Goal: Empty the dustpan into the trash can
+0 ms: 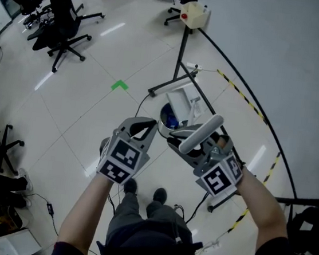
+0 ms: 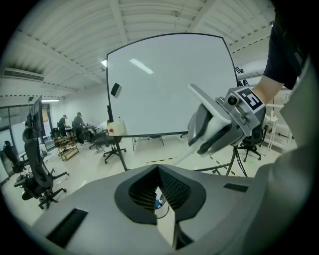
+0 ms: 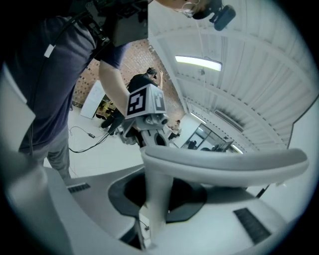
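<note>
My right gripper is shut on the dustpan's pale handle, whose stem runs between the jaws in the right gripper view. The white dustpan hangs tilted over the small round trash can on the floor, which has something blue inside. My left gripper is level with the right one, just left of the handle, its jaws together with nothing held. Through the slit below them the can shows far underneath.
A whiteboard stand with black legs rises right behind the can. Yellow-black tape and a black cable cross the floor at the right. Office chairs stand at the far left, with a green floor mark between. The person's feet are below the grippers.
</note>
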`<move>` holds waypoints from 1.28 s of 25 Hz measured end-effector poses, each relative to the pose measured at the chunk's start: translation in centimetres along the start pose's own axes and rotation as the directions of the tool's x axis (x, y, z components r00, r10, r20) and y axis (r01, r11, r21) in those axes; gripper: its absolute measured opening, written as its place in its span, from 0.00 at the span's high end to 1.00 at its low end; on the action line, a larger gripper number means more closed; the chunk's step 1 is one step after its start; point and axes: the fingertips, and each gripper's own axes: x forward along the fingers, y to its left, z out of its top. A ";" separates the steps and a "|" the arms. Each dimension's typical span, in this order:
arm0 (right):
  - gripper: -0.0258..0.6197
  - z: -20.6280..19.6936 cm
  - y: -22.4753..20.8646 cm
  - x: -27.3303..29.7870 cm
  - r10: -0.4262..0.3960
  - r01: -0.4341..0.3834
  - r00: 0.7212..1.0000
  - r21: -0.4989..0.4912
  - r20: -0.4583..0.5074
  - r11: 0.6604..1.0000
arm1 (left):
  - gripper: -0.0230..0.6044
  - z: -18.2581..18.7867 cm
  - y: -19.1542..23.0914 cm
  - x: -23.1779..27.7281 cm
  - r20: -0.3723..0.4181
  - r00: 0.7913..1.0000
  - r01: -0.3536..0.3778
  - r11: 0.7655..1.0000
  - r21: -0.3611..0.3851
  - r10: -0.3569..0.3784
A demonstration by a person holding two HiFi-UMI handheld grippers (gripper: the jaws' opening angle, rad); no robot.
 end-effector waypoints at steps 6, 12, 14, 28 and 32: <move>0.86 0.0 -7.2 -0.6 -0.213 0.208 0.977 0.119 0.027 0.971 | 0.97 0.0 1.1 -0.3 0.005 1.000 -0.008 1.000 -0.025 0.008; 0.87 -2.3 -12.7 -1.6 -0.348 0.342 0.936 0.344 -0.044 0.875 | 0.97 1.0 2.8 0.5 0.004 1.000 -0.025 0.998 -0.062 0.025; 0.87 -3.0 -14.3 -1.6 -0.367 0.368 0.927 0.349 -0.073 0.862 | 0.97 1.5 3.7 0.7 0.010 1.000 -0.024 0.996 -0.083 0.025; 0.86 -4.9 -22.2 -1.4 -0.483 0.496 0.864 0.407 -0.144 0.767 | 0.97 3.1 9.0 -0.5 0.050 0.998 -0.037 0.994 -0.106 0.042; 0.85 -3.6 -24.8 -3.2 -0.537 0.546 0.830 0.411 -0.150 0.730 | 0.97 3.3 10.0 -0.9 0.068 0.997 -0.027 0.993 -0.114 0.035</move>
